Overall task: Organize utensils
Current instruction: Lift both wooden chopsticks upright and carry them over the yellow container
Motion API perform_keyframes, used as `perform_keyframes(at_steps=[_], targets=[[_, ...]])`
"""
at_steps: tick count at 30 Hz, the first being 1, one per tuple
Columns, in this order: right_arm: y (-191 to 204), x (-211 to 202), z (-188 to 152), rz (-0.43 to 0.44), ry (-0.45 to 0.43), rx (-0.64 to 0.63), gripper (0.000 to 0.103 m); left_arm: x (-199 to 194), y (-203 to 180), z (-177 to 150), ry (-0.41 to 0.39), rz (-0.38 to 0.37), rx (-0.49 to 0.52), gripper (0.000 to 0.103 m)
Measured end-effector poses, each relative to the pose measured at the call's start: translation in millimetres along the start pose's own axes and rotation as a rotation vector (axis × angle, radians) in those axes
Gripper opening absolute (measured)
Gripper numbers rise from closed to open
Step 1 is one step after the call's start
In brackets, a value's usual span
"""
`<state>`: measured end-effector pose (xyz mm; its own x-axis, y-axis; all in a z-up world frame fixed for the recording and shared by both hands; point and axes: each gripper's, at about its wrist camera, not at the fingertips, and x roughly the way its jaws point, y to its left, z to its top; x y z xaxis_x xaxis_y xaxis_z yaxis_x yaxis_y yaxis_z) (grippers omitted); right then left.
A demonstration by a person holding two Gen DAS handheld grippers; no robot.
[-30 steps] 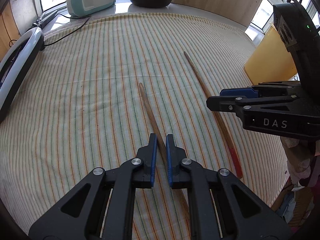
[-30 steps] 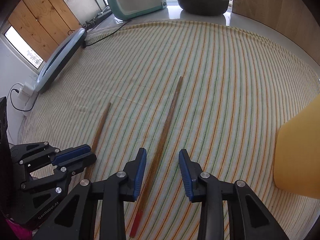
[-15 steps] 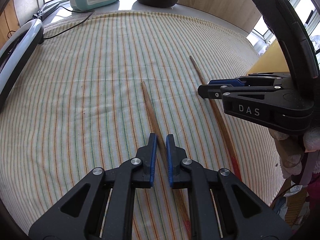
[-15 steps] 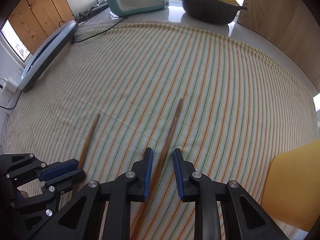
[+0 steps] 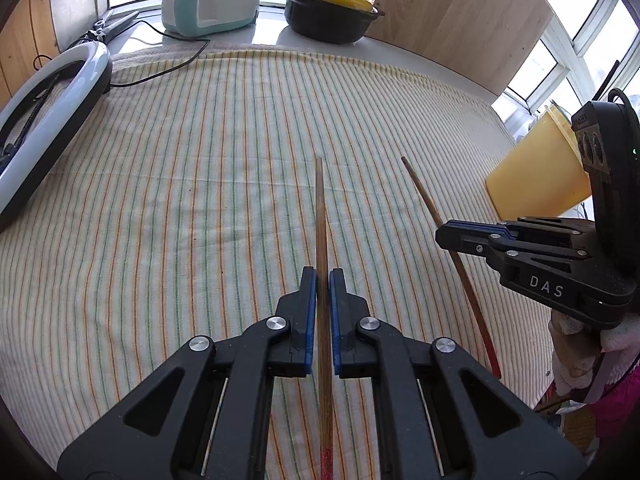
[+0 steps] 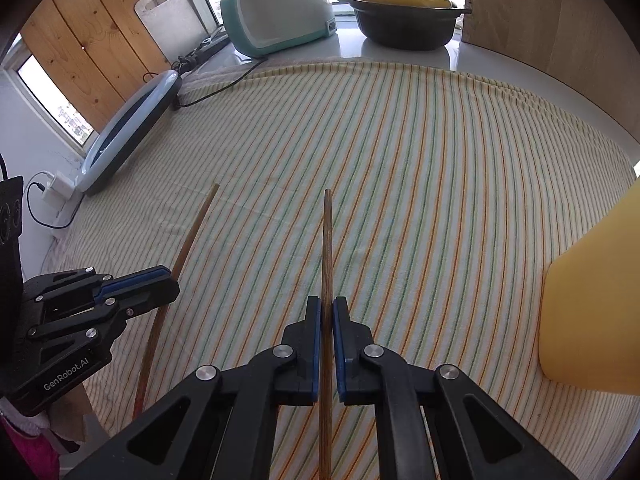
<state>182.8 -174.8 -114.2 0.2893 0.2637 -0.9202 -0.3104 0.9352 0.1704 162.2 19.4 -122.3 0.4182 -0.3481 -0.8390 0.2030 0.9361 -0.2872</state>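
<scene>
Two wooden chopsticks over a striped cloth [image 5: 224, 184] on the tabletop, one per gripper. Left gripper [image 5: 323, 276] clenched on the left chopstick [image 5: 320, 216], blue-padded fingers [image 5: 309, 312] pressed to either side of the shaft, thin tip pointing away from the camera, red-tinted butt end trailing back between the black arms. Right gripper [image 6: 327, 305] likewise clamped on the right chopstick [image 6: 327, 240], fingers [image 6: 315, 340] tight against the wood, tip aimed toward the far side of the cloth. From the left wrist view, right chopstick seen slanting beside the left one, shafts apart, not touching. Hard to tell whether either stick is lifted off the cloth or resting on it. Yellow container [image 5: 536, 176] just to the right of the right gripper. Beyond the cloth, a teal appliance [image 6: 280, 16] and a dark pot with yellow lid [image 6: 404, 16]; a ring light [image 5: 48, 120] lying at the cloth's left edge.
</scene>
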Motion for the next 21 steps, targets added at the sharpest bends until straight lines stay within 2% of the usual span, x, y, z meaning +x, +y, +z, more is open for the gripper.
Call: perform_keyframes(at_steps=[12,21], targets=[[-9.4,-83.7,-31.1,0.071,-0.197,-0.004,0.004,-51.5,-26.6,16.6,-0.136,-0.054,0.025,0.004],[-14.5,-128.2,-50.0,0.052,-0.313,-0.029,0.003,-82.4,-54.0,20.8,-0.209,-0.084,0.073,0.004]])
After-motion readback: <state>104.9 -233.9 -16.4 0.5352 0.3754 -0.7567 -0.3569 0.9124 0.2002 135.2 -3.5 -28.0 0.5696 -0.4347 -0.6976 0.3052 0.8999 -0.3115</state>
